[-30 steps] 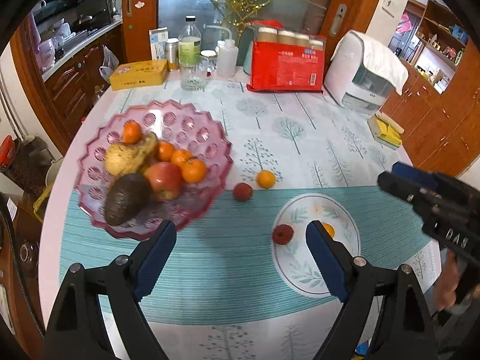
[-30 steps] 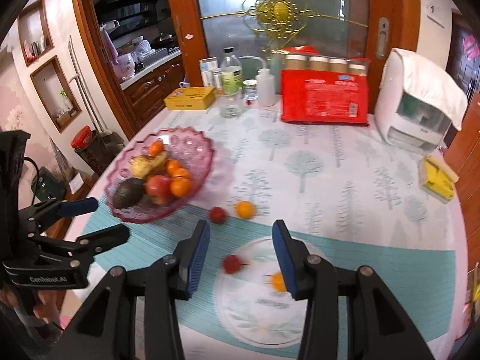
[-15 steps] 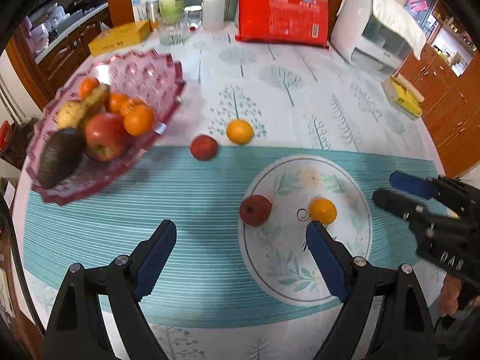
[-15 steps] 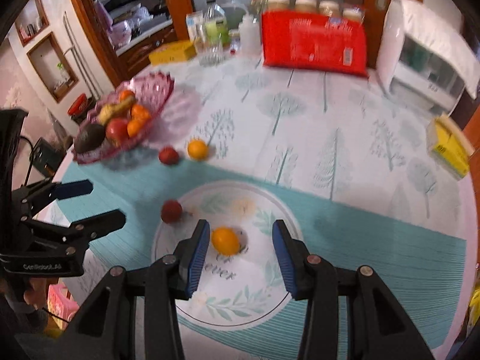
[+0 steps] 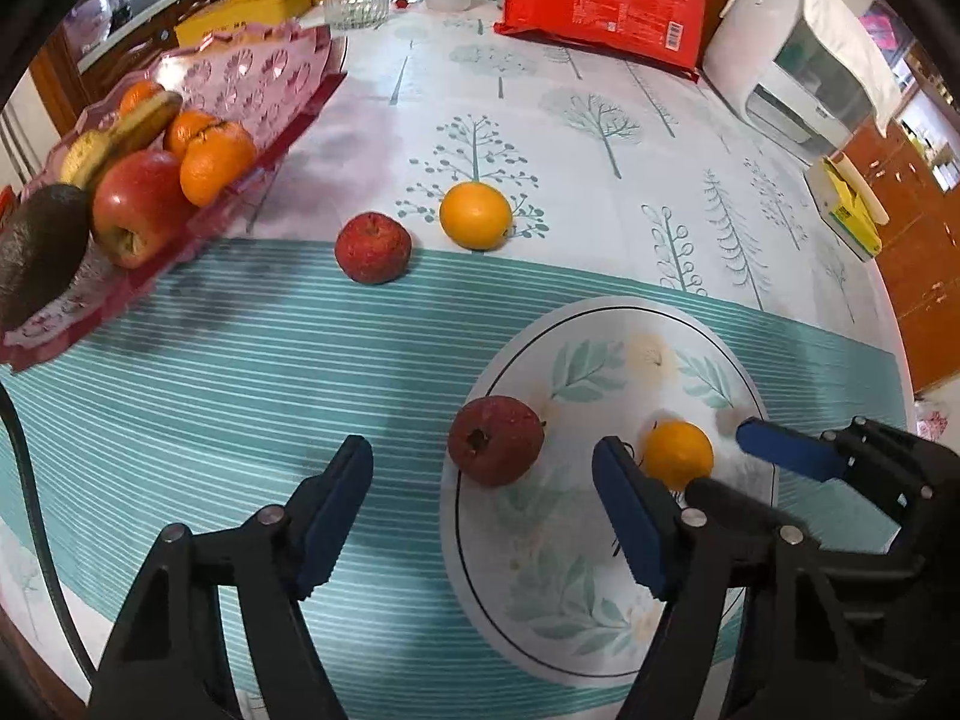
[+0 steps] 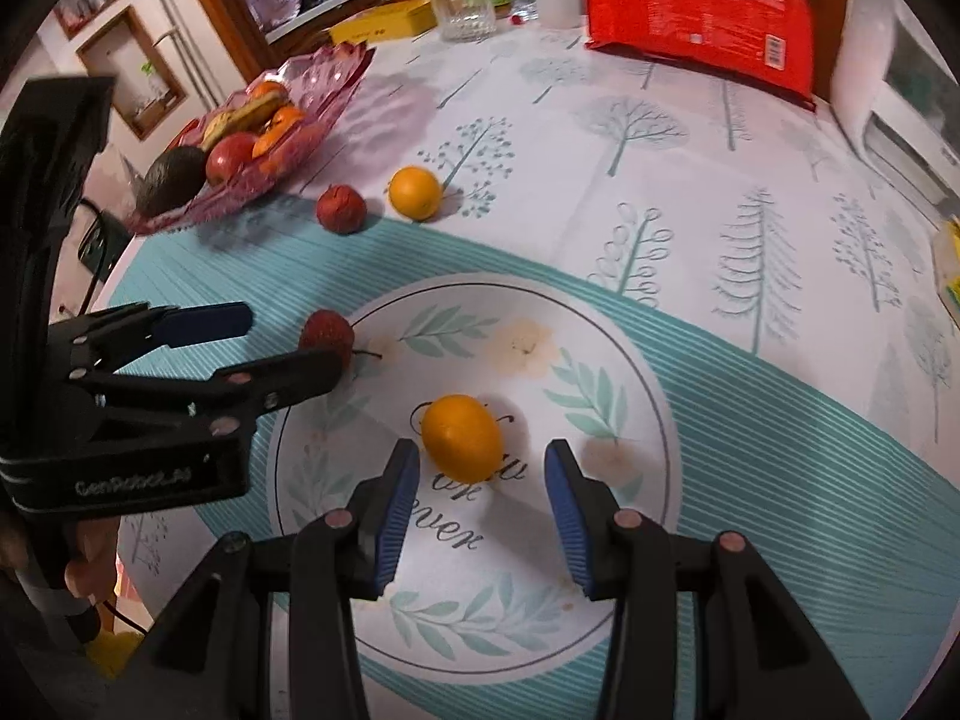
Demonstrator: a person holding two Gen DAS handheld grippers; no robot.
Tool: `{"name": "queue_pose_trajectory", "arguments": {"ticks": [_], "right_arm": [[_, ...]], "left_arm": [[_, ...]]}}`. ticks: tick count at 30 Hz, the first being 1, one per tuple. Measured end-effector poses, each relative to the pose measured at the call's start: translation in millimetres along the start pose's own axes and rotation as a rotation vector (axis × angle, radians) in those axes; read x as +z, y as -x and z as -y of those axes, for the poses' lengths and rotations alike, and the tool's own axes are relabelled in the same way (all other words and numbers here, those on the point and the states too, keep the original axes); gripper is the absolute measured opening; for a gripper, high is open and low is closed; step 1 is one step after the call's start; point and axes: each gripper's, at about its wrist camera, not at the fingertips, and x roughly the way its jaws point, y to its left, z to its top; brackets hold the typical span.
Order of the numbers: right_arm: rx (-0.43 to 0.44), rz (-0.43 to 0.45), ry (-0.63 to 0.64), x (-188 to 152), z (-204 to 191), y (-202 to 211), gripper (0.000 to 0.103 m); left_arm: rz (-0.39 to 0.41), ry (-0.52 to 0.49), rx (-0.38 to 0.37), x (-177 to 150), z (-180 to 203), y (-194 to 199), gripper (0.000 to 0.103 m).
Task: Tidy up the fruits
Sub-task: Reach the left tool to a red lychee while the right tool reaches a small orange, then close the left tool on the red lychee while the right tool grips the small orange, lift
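While both claws point steeply down over the surface [image 5: 240, 372], the left claw [image 5: 483, 510] is closing, its pads either side of a dark red apple [image 5: 495, 448] at the printed disc's rim [image 5: 600, 305], not touching it. Right claw [image 6: 480, 498] stands apart, narrow gap, an orange [image 6: 461, 437] just ahead between the tips, untouched. Second apple [image 5: 372, 247] and orange [image 5: 475, 215] lie loose near the pink fruit bowl [image 5: 258, 69].

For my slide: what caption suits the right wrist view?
Right gripper open around an orange on the leaf-print plate; left gripper closing beside a red fruit.
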Motion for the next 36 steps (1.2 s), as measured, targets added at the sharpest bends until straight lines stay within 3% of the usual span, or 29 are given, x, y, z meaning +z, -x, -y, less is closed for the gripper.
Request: {"name": "queue_pose_trajectory", "arguments": {"ticks": [6, 8, 14, 23, 36], "right_arm": [[-0.001, -0.005, 0.019, 2.4, -1.9, -11.7, 0.044], [-0.002, -0.004, 0.023, 2.8, -2.5, -13.8, 0.041], [0.006, -0.012, 0.028, 4.3, -4.4, -17.1, 0.033], [-0.011, -0.009, 0.023, 3.4, -6.7, -12.8, 0.032], [-0.061, 0.048, 0.009, 1.0, -21.6, 23.7, 0.032]], "left_arm": [[-0.014, 0.031, -0.013, 2.7, -1.7, -11.4, 0.059], [-0.023, 0.037, -0.021, 3.9, -1.5, -14.7, 0.047], [-0.041, 0.033, -0.035, 5.5, 3.2, -22.2, 0.034], [-0.035, -0.01, -0.052, -1.0, 10.5, -13.9, 0.033], [0.011, -0.072, -0.08, -14.2, 14.5, 31.8, 0.033]]}}
